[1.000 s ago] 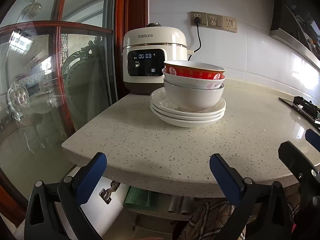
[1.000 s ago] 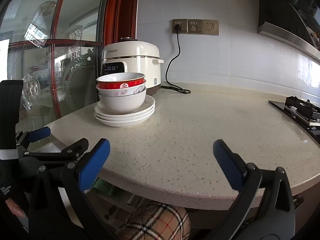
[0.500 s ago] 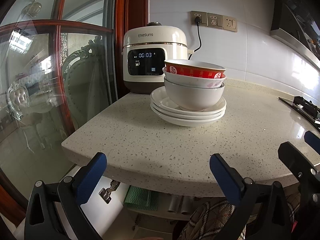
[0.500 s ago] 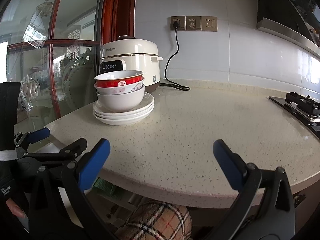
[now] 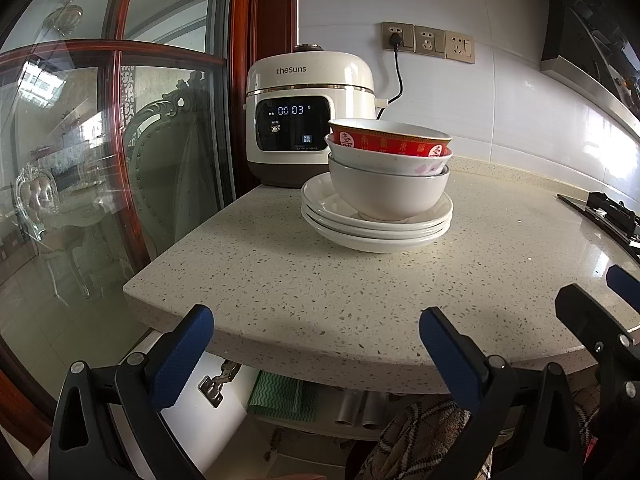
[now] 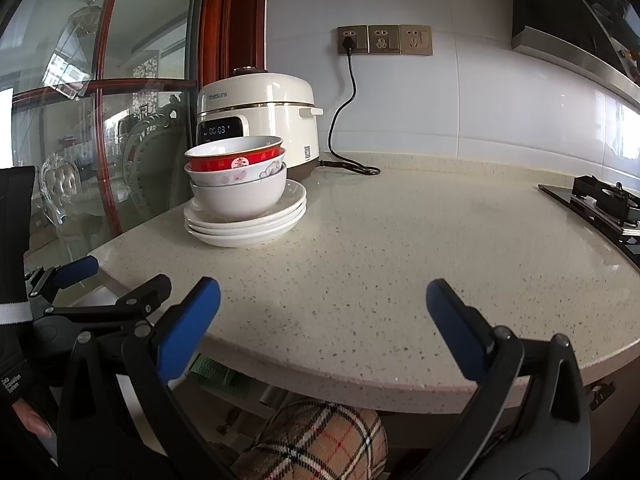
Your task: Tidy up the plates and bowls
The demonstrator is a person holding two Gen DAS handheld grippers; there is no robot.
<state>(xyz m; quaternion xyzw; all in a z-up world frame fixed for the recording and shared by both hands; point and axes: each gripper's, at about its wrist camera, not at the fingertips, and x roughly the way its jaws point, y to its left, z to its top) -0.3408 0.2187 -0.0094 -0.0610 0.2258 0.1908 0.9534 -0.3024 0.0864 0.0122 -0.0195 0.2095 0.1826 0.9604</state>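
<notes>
Three nested bowls (image 5: 387,184) sit on a stack of plates (image 5: 376,232) toward the table's (image 5: 360,292) left rear. Just behind the stack stands a cooker (image 5: 308,120), against the wall, its cord (image 6: 344,120) running up to the sockets (image 6: 384,40) above. A stove (image 6: 600,204) lies at the table's far right. Both hand-held grippers, left (image 5: 316,344) and right (image 6: 323,320), hang before the table's front edge, the left one to the right one's left.

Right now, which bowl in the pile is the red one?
The top bowl: it has a red band with writing outside. The middle bowl is white with pink flowers, and the bottom bowl is plain white.
</notes>
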